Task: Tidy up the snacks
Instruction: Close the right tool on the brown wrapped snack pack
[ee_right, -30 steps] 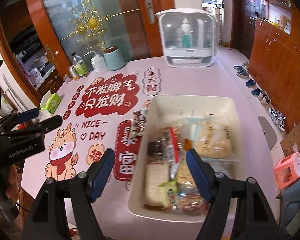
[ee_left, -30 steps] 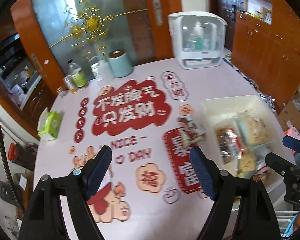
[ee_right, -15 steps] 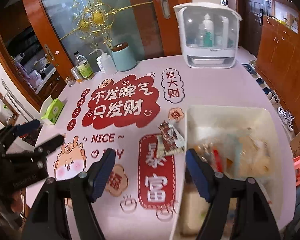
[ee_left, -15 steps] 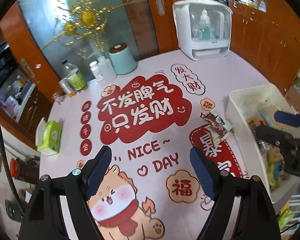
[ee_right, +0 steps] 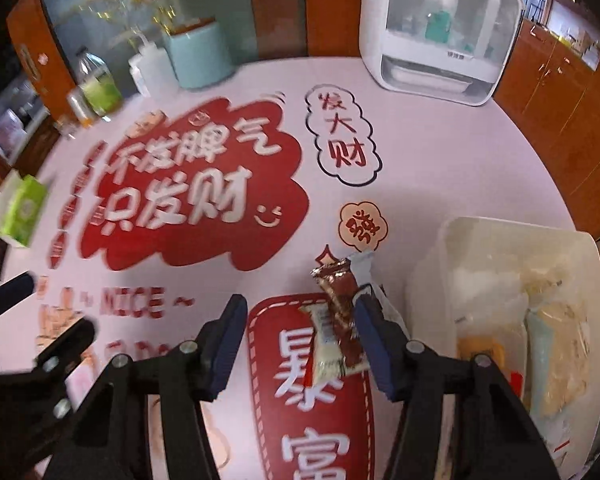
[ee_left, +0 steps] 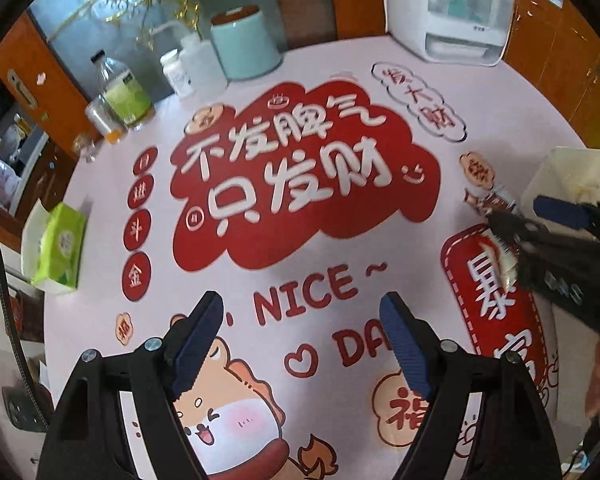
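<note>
Two grippers over the printed table (ee_left: 300, 288): on the left, the left gripper (ee_left: 302, 346) hangs wide open above the cartoon dog, holding nothing. Moving right, the right gripper (ee_right: 298, 338) spreads its jaws around the snack packets (ee_right: 336, 320) lying on the cloth, just beside the white bin (ee_right: 432, 276) of snacks.

On the tablecloth (ee_left: 300, 80) we read a red cloud (ee_left: 300, 184) lettered "不发脾气 只发财", with "NICE ~" (ee_left: 320, 288) beneath it. An outlined bubble (ee_right: 342, 142) said "发大财", a small flower badge (ee_left: 404, 410) said "福", and the red panel (ee_right: 312, 380) showed "暴富". Snack wrapper print was unreadable.
</note>
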Demonstrator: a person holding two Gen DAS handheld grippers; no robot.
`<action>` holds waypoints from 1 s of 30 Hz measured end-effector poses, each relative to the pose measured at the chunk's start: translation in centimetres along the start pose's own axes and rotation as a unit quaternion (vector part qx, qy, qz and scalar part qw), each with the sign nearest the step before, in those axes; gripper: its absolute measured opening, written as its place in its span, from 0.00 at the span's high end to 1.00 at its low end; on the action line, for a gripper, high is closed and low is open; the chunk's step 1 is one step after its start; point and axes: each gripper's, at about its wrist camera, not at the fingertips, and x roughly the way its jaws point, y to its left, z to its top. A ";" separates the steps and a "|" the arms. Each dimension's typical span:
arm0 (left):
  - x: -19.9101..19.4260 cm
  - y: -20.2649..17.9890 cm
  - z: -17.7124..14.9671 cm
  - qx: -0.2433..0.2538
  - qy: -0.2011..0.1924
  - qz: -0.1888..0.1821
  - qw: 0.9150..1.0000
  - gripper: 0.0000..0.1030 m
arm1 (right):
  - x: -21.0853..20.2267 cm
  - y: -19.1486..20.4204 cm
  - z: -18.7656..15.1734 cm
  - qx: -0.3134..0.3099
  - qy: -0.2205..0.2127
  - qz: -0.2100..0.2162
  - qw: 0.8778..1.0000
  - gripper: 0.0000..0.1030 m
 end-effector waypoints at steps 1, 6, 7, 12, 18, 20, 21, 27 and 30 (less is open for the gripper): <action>0.3 0.1 -0.1 0.000 0.003 0.000 1.000 0.23 | 0.6 0.0 0.2 0.001 0.003 -0.010 1.000 0.45; 1.6 0.4 -0.8 -0.004 0.018 -0.004 1.000 0.23 | 3.2 0.0 1.1 0.017 0.020 -0.044 0.999 0.45; 1.8 0.5 -0.8 -0.005 0.020 -0.005 1.000 0.23 | 3.7 -0.1 1.1 0.021 0.025 -0.046 0.998 0.45; 2.7 0.8 -0.8 -0.011 0.028 -0.009 1.000 0.23 | 5.0 0.1 1.3 0.031 0.040 -0.080 0.996 0.45; 3.2 0.7 -0.8 -0.012 0.032 -0.015 0.999 0.23 | 5.9 0.1 1.5 0.045 0.061 -0.134 0.988 0.46; 3.2 0.6 -0.8 -0.012 0.032 -0.016 0.999 0.23 | 6.2 0.3 1.6 0.040 0.067 -0.151 0.985 0.45; 3.2 0.6 -0.8 -0.012 0.032 -0.017 0.999 0.23 | 6.4 0.4 1.6 0.037 0.069 -0.158 0.984 0.45; 3.1 0.9 -1.0 -0.016 0.033 -0.018 0.999 0.23 | 7.4 0.9 2.0 0.021 0.076 -0.194 0.978 0.48; 3.0 1.2 -1.2 -0.018 0.032 -0.018 0.999 0.23 | 7.5 0.5 2.3 0.035 0.078 -0.205 0.975 0.57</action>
